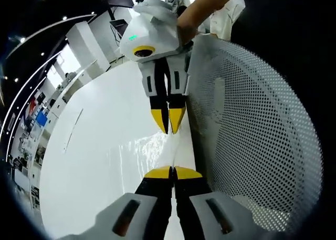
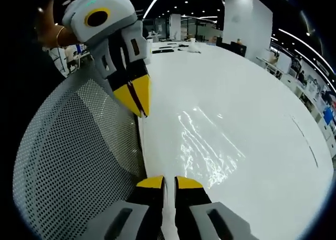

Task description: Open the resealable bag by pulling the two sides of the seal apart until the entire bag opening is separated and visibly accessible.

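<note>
A clear resealable bag [image 2: 207, 145] lies flat on the white table [image 2: 236, 77], showing mostly as glints. Its near edge runs as a pale strip along the table's rim. My left gripper [image 1: 172, 173] is shut on one end of that edge. Opposite it, my right gripper [image 1: 169, 122] points back, its yellow tips closed on the same strip of the bag [image 1: 152, 145]. In the right gripper view my right gripper [image 2: 169, 183] pinches the thin film, and my left gripper [image 2: 137, 106] comes down from the upper left with tips together.
A white perforated mesh chair back [image 1: 252, 119] stands tight against the table's edge beside both grippers, also large in the right gripper view [image 2: 68, 156]. A person's hand [image 1: 202, 9] holds the far gripper. Desks and screens line the room behind.
</note>
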The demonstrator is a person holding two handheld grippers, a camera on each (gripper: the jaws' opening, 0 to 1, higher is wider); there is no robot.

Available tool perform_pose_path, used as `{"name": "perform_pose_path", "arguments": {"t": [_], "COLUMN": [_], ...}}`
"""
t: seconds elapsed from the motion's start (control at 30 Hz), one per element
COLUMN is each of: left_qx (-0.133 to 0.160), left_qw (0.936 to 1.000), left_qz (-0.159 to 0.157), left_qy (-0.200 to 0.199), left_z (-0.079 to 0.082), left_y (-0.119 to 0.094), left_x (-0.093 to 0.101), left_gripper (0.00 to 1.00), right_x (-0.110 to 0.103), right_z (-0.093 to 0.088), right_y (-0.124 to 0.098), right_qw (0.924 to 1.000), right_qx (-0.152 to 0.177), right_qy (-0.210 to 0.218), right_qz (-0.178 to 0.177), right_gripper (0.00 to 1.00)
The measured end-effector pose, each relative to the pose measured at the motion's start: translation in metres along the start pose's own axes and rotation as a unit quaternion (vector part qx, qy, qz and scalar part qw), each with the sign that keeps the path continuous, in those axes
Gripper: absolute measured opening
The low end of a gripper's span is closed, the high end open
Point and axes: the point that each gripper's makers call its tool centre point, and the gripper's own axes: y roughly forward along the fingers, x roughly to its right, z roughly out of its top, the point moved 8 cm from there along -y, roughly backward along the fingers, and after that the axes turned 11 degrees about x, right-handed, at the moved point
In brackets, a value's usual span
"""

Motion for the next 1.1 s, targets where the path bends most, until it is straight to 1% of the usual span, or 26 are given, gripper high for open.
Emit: {"name": "perform_pose_path", "arguments": {"t": [0.1, 0.23, 0.33, 0.37, 0.43, 0.57, 0.6, 0.63, 0.67, 0.7, 0.73, 0.77, 0.8, 0.87, 0.97, 1.07, 1.1], "left_qx": [0.0, -0.001, 0.002, 0.004, 0.003, 0.001, -0.003, -0.001, 0.001, 0.005, 0.012, 0.015, 0.025, 0.04, 0.04, 0.035, 0.03], "left_qw": [1.0, 1.0, 0.9996, 0.9992, 0.9988, 0.9976, 0.9969, 0.9955, 0.9948, 0.9941, 0.9926, 0.992, 0.9905, 0.9891, 0.9901, 0.9924, 0.9935], "left_qz": [0.001, 0.005, 0.025, 0.037, 0.047, 0.069, 0.078, 0.094, 0.102, 0.108, 0.121, 0.125, 0.135, 0.142, 0.134, 0.116, 0.107], "left_qy": [0.0, -0.004, -0.011, -0.013, -0.013, -0.013, -0.009, -0.007, -0.008, -0.008, -0.004, -0.002, -0.003, 0.001, 0.012, 0.02, 0.024], "left_z": [-0.001, -0.004, -0.004, -0.003, -0.003, -0.002, 0.0, 0.003, 0.005, 0.007, 0.012, 0.015, 0.019, 0.025, 0.029, 0.029, 0.028], "left_y": [0.0, -0.001, -0.002, -0.003, -0.005, -0.008, -0.01, -0.012, -0.013, -0.014, -0.015, -0.015, -0.016, -0.016, -0.012, -0.006, -0.003], "left_x": [0.0, -0.001, -0.003, -0.004, -0.005, -0.007, -0.008, -0.01, -0.011, -0.012, -0.013, -0.013, -0.014, -0.013, -0.01, -0.005, -0.003], "left_gripper": [0.0, 0.0, 0.0, 0.0, 0.0, 0.08, 0.08, 0.07, 0.07, 0.09, 0.11, 0.14, 0.15, 0.18, 0.18, 0.17, 0.17], "right_x": [-0.001, -0.001, 0.0, 0.001, 0.002, 0.004, 0.004, 0.004, 0.004, 0.005, 0.006, 0.006, 0.006, 0.006, 0.005, 0.003, 0.003], "right_z": [0.001, 0.004, 0.007, 0.009, 0.011, 0.015, 0.016, 0.018, 0.019, 0.019, 0.02, 0.021, 0.022, 0.024, 0.025, 0.028, 0.029], "right_y": [0.002, -0.001, -0.003, -0.004, -0.005, -0.007, -0.007, -0.007, -0.007, -0.007, -0.007, -0.006, -0.006, -0.006, -0.005, -0.005, -0.005], "right_qw": [0.9997, 0.9988, 0.9988, 0.9988, 0.9985, 0.9978, 0.9977, 0.9977, 0.9978, 0.9978, 0.9977, 0.9977, 0.9976, 0.9975, 0.9978, 0.9978, 0.9978], "right_qx": [0.016, 0.026, 0.028, 0.031, 0.036, 0.043, 0.043, 0.044, 0.044, 0.043, 0.043, 0.043, 0.044, 0.045, 0.044, 0.046, 0.047], "right_qy": [0.018, 0.042, 0.039, 0.036, 0.035, 0.042, 0.042, 0.04, 0.039, 0.038, 0.038, 0.038, 0.039, 0.04, 0.034, 0.033, 0.032], "right_qz": [0.001, -0.003, -0.01, -0.016, -0.021, -0.028, -0.029, -0.032, -0.033, -0.034, -0.036, -0.037, -0.037, -0.038, -0.036, -0.034, -0.035], "right_gripper": [0.0, 0.0, 0.0, 0.0, 0.0, 0.0, 0.0, 0.0, 0.0, 0.0, 0.0, 0.0, 0.0, 0.0, 0.0, 0.0, 0.0]}}
